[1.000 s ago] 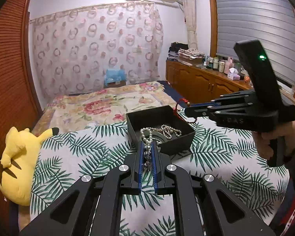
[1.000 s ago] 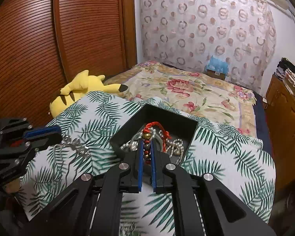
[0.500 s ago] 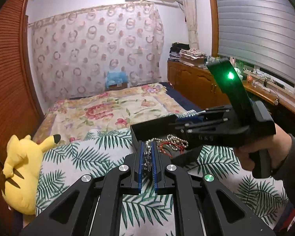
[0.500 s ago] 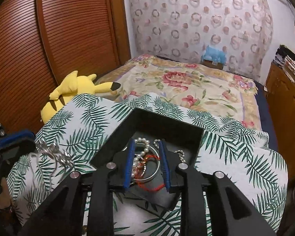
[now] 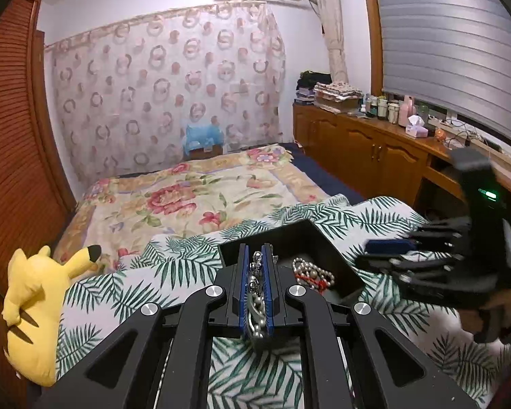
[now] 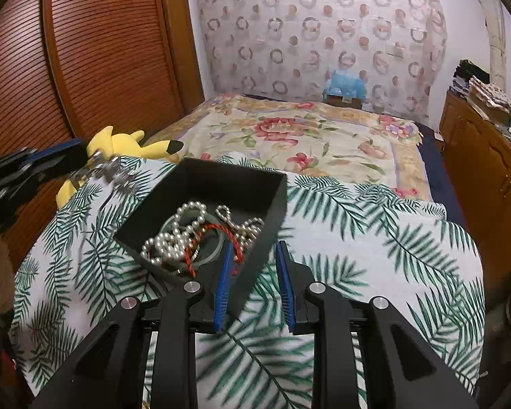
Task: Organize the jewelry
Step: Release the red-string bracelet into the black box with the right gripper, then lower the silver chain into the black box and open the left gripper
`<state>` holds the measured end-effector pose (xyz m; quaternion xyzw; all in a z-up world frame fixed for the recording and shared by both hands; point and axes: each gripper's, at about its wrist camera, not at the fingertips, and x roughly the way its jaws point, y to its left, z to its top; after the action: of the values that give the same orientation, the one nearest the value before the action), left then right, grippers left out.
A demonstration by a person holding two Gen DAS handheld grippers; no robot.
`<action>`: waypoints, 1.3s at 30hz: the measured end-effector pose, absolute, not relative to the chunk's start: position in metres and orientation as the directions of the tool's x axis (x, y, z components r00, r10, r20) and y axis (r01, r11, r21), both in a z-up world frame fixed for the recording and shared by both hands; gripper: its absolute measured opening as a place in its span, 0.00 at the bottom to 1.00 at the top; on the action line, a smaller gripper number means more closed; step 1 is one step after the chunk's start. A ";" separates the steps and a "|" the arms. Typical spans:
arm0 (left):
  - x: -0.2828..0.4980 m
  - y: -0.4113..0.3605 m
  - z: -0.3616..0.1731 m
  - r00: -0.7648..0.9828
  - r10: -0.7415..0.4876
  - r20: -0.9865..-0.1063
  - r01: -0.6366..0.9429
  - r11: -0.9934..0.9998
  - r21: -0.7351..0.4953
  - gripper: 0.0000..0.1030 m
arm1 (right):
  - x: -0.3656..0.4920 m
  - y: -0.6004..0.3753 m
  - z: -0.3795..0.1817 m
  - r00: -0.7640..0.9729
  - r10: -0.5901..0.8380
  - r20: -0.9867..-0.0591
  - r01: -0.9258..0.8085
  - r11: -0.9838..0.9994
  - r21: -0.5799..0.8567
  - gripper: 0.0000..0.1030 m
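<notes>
The bed (image 6: 310, 136) fills most of both views, under a floral spread, with a palm-leaf cloth (image 6: 374, 238) laid over its near end; a slatted wooden door (image 6: 85, 51) runs along one side and a patterned curtain (image 5: 167, 95) hangs behind the far end; a low wooden cabinet (image 5: 364, 156) stands under the shuttered window. A yellow plush (image 5: 34, 306) lies at the cloth's edge by the door.

On the cloth sits a black box (image 6: 255, 184), open at the top; inside it lie a pearl string (image 6: 173, 235), a red cord (image 6: 218, 238), a pale bangle (image 6: 207, 255) partly under them, and a silver chain (image 6: 238, 225) toward the far side.

The right gripper (image 6: 253, 283) has its jaws spread wide, with nothing between them; its blue pads straddle the near corner of the box, the left pad over the box floor beside the red cord, the right pad outside the wall over the cloth.

The left gripper (image 5: 255, 283) has its jaws pressed together on a silver bracelet (image 5: 254, 293), whose links run down the narrow slot between the blue pads and hang a little out of both ends; in the right wrist view the bracelet dangles above the cloth, just beside the box's left corner and not inside it.
</notes>
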<state>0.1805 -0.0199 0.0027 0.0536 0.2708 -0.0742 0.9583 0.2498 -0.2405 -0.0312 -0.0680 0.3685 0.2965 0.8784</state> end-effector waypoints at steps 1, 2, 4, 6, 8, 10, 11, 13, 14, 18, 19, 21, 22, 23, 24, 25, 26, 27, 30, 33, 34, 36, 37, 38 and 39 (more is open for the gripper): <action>0.185 -0.021 0.002 0.841 -0.111 -0.529 0.169 0.983 0.064 0.07 | 0.248 -0.244 -0.031 0.553 0.472 -0.687 -0.570 0.815 0.101 0.27; 0.191 -0.023 0.002 0.839 -0.109 -0.533 0.167 0.984 0.062 0.07 | 0.246 -0.247 -0.031 0.554 0.473 -0.685 -0.571 0.815 0.101 0.27; 0.199 -0.025 0.001 0.838 -0.105 -0.535 0.164 0.984 0.063 0.07 | 0.242 -0.251 -0.032 0.553 0.477 -0.683 -0.573 0.813 0.104 0.27; 0.208 -0.028 0.000 0.837 -0.095 -0.540 0.156 0.985 0.068 0.07 | 0.239 -0.254 -0.033 0.553 0.478 -0.682 -0.573 0.813 0.106 0.27; 0.218 -0.031 -0.003 0.833 -0.086 -0.547 0.147 0.987 0.069 0.07 | 0.237 -0.257 -0.035 0.551 0.479 -0.683 -0.572 0.813 0.108 0.27; 0.225 -0.034 -0.006 0.830 -0.078 -0.552 0.142 0.987 0.074 0.07 | 0.236 -0.260 -0.038 0.549 0.482 -0.683 -0.570 0.814 0.116 0.27; 0.230 -0.037 -0.008 0.828 -0.068 -0.557 0.136 0.987 0.081 0.07 | 0.235 -0.261 -0.039 0.548 0.482 -0.684 -0.568 0.814 0.119 0.27; 0.237 -0.038 -0.012 0.824 -0.059 -0.563 0.130 0.988 0.088 0.07 | 0.232 -0.263 -0.041 0.545 0.482 -0.686 -0.568 0.814 0.121 0.27; 0.240 -0.040 -0.014 0.822 -0.055 -0.567 0.127 0.988 0.088 0.07 | 0.231 -0.263 -0.043 0.544 0.482 -0.687 -0.569 0.814 0.120 0.27; 0.249 -0.039 -0.020 0.812 -0.057 -0.580 0.120 0.990 0.070 0.07 | 0.225 -0.267 -0.048 0.536 0.483 -0.693 -0.570 0.812 0.125 0.27; 0.250 -0.040 -0.023 0.808 -0.064 -0.586 0.124 0.990 0.064 0.07 | 0.224 -0.267 -0.050 0.533 0.484 -0.694 -0.570 0.811 0.127 0.27; 0.252 -0.042 -0.026 0.808 -0.067 -0.586 0.129 0.989 0.066 0.07 | 0.223 -0.267 -0.051 0.529 0.486 -0.696 -0.572 0.810 0.130 0.27; 0.254 -0.042 -0.028 0.808 -0.066 -0.586 0.129 0.989 0.067 0.07 | 0.222 -0.268 -0.052 0.528 0.487 -0.696 -0.571 0.810 0.133 0.27; 0.256 -0.043 -0.031 0.803 -0.067 -0.592 0.130 0.989 0.065 0.07 | 0.222 -0.268 -0.053 0.528 0.487 -0.696 -0.567 0.812 0.138 0.27; 0.258 -0.043 -0.034 0.798 -0.071 -0.598 0.131 0.990 0.057 0.07 | 0.221 -0.269 -0.053 0.527 0.486 -0.697 -0.565 0.813 0.140 0.27; 0.259 -0.043 -0.036 0.794 -0.075 -0.603 0.132 0.990 0.050 0.07 | 0.219 -0.268 -0.054 0.527 0.486 -0.697 -0.567 0.812 0.138 0.27; 0.261 -0.043 -0.039 0.784 -0.083 -0.616 0.136 0.990 0.040 0.07 | 0.218 -0.267 -0.054 0.527 0.486 -0.697 -0.570 0.811 0.135 0.27; 0.262 -0.043 -0.042 0.768 -0.091 -0.633 0.144 0.989 0.032 0.07 | 0.216 -0.267 -0.054 0.526 0.486 -0.698 -0.574 0.809 0.131 0.27; 0.257 -0.042 -0.043 0.763 -0.089 -0.640 0.148 0.988 0.040 0.08 | 0.210 -0.265 -0.054 0.525 0.486 -0.698 -0.582 0.804 0.122 0.27; 0.248 -0.040 -0.040 0.756 -0.105 -0.646 0.159 0.987 0.026 0.17 | 0.201 -0.266 -0.054 0.527 0.488 -0.696 -0.587 0.801 0.117 0.27; 0.245 -0.040 -0.039 0.759 -0.107 -0.642 0.160 0.987 0.025 0.25 | 0.199 -0.266 -0.055 0.527 0.489 -0.695 -0.586 0.801 0.118 0.27; 0.232 -0.040 -0.036 0.762 -0.112 -0.638 0.169 0.985 0.030 0.27 | 0.190 -0.267 -0.055 0.528 0.493 -0.691 -0.588 0.800 0.122 0.27; 0.225 -0.039 -0.036 0.763 -0.110 -0.637 0.172 0.984 0.037 0.27 | 0.187 -0.268 -0.056 0.528 0.495 -0.690 -0.588 0.800 0.124 0.27; 0.216 -0.039 -0.036 0.767 -0.102 -0.634 0.172 0.984 0.049 0.28 | 0.182 -0.268 -0.056 0.528 0.496 -0.689 -0.588 0.799 0.124 0.27; 0.207 -0.039 -0.036 0.769 -0.098 -0.631 0.175 0.983 0.060 0.29 | 0.175 -0.269 -0.056 0.529 0.499 -0.687 -0.592 0.797 0.123 0.27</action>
<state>0.2071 -0.0393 -0.0365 0.0579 0.3317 -0.0726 0.9388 0.1751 -0.2686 -0.0561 -0.0623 0.3713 0.3127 0.8721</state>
